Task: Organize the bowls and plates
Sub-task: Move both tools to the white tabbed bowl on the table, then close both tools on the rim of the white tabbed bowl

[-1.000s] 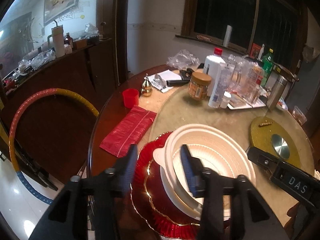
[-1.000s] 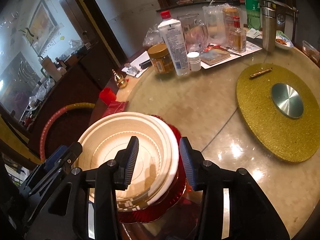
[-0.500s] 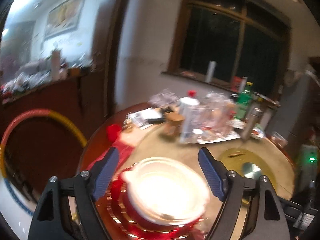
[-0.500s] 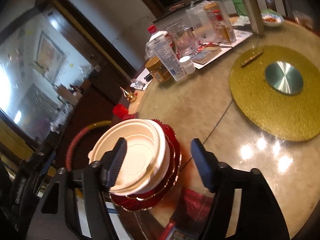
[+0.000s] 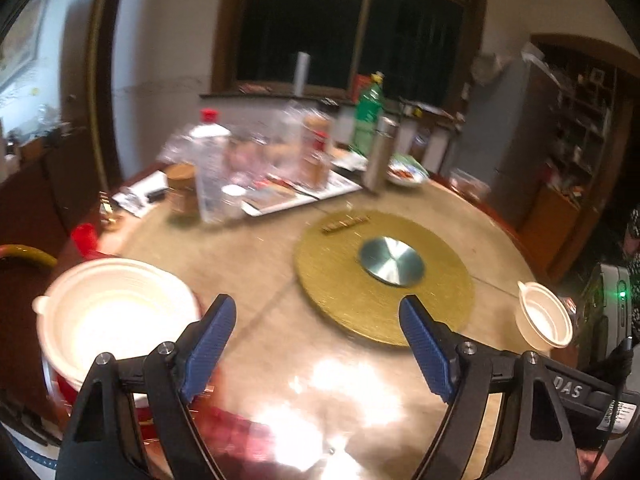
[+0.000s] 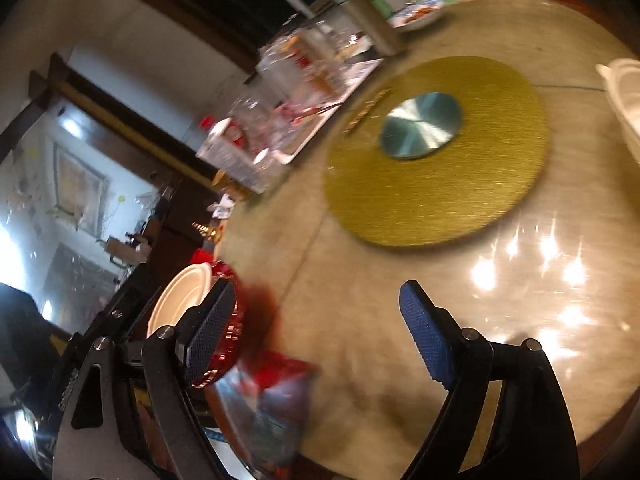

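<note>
A stack of white bowls (image 5: 112, 320) sits on a red plate (image 5: 68, 388) at the table's near left edge. My left gripper (image 5: 316, 304) is open and empty over bare tabletop, to the right of the stack. A single small white bowl (image 5: 544, 320) stands at the table's right edge. In the right wrist view, my right gripper (image 6: 316, 286) has its jaws opening with nothing between them. The bowl stack (image 6: 184, 296) and red plate (image 6: 228, 344) lie beyond its left finger. A white bowl (image 6: 624, 96) shows at the right edge.
A gold turntable (image 5: 384, 276) with a metal hub fills the table's middle. Bottles, jars and a tray (image 5: 280, 196) crowd the far side. A red packet (image 6: 272, 400) lies at the near edge beside the plate. A red cup (image 5: 84, 236) stands far left.
Both grippers, which straddled the bowl stack's rim, have opened wide, drawn away and swung right. The stack stays on the red plate, now at the left of both views.
</note>
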Motion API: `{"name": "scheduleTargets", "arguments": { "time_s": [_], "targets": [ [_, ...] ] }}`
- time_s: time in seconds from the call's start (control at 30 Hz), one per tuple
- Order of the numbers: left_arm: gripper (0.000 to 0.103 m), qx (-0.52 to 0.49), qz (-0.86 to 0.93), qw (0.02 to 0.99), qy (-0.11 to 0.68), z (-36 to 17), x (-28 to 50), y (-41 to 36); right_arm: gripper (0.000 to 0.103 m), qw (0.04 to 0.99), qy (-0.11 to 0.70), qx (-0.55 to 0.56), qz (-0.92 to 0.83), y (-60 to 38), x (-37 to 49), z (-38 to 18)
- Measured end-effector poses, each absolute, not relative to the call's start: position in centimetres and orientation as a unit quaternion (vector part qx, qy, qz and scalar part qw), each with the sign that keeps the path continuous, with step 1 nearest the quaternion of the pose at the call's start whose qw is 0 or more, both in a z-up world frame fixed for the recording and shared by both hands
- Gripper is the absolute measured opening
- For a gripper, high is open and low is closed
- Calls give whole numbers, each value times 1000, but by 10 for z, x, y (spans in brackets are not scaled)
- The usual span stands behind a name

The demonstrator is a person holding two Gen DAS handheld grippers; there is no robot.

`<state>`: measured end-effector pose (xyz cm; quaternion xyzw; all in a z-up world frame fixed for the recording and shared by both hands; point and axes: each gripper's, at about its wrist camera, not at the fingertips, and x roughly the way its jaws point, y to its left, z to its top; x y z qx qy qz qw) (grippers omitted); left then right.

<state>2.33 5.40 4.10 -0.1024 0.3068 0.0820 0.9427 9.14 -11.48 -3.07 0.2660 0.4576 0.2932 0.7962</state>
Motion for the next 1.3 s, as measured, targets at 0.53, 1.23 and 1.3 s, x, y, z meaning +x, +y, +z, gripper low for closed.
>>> {"name": "scheduleTargets", "arguments": {
  "time_s": [0.53,1.23,1.3],
  "targets": [
    [84,-105,-62,888,443,0,118,-70,103,807,451,318,213,-270,70,-35],
    [82,-62,-125,861,489,-33,185,-196,85,766,444,464,42,-413,132,-70],
    [82,-64,-124,859,493,-37,188,-200,69,762,449,466,27,-414,136,-75]
  ]
}}
